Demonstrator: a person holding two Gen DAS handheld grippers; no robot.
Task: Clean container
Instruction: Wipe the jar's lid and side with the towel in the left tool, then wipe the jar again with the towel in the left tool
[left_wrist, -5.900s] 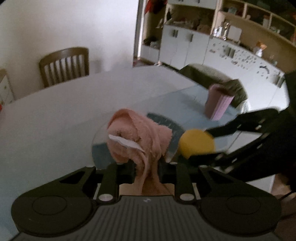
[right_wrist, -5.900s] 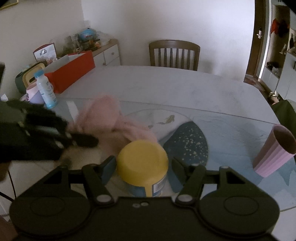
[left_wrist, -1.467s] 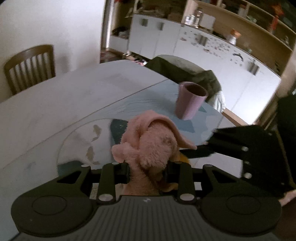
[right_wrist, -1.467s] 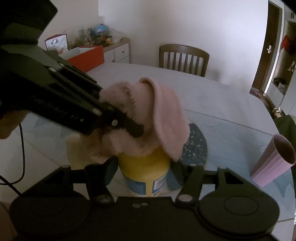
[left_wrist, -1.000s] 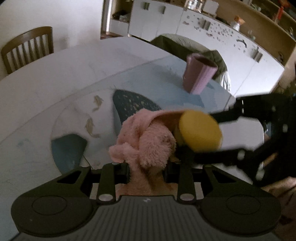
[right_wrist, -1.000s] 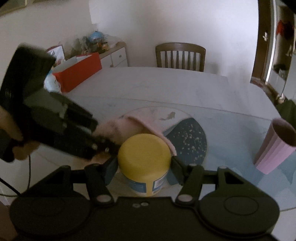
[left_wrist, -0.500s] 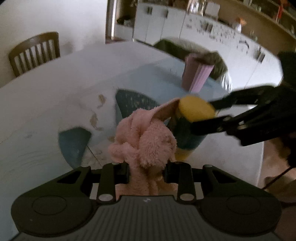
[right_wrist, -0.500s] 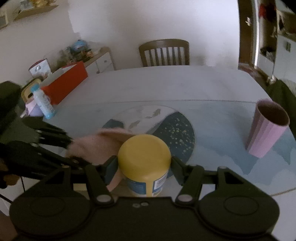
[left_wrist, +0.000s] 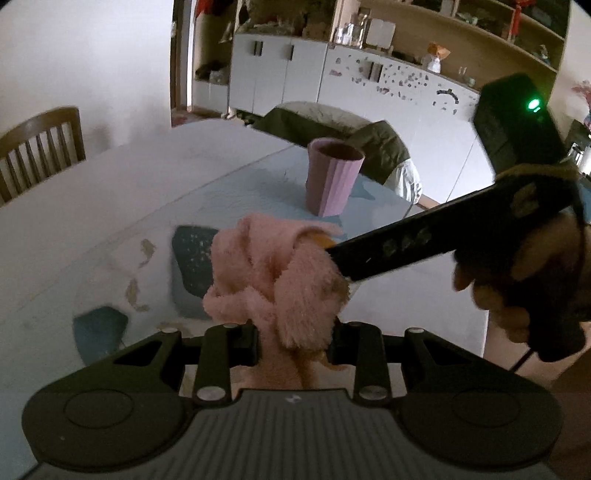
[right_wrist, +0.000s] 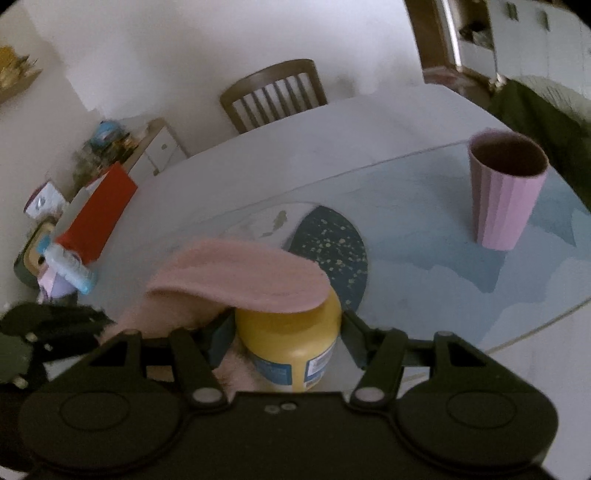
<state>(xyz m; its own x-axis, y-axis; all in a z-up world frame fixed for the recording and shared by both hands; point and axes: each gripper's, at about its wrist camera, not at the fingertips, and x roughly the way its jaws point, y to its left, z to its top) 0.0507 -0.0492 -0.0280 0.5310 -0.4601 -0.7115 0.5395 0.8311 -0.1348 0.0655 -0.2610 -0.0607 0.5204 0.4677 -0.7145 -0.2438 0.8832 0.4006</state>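
A yellow-lidded container (right_wrist: 290, 338) with a blue label sits between the fingers of my right gripper (right_wrist: 288, 332), which is shut on it. A fluffy pink cloth (right_wrist: 240, 275) lies draped over its lid. In the left wrist view my left gripper (left_wrist: 293, 334) is shut on that same pink cloth (left_wrist: 275, 275), bunched up and pressed against the container, of which only a sliver of yellow lid (left_wrist: 321, 240) shows. The right gripper's black finger (left_wrist: 424, 240) crosses from the right, held by a person's hand (left_wrist: 491, 291).
A ribbed pink cup (right_wrist: 506, 188) stands on the glass-topped table (right_wrist: 424, 258), to the right; the same cup (left_wrist: 330, 177) is behind the cloth. A wooden chair (right_wrist: 275, 94) is at the far side. A red box (right_wrist: 98, 212) and a bottle (right_wrist: 68, 271) are at the left.
The cloth went from beside the container to lying over its lid. The right gripper and container moved nearer the left gripper, and the view tilted so the cup sits nearer.
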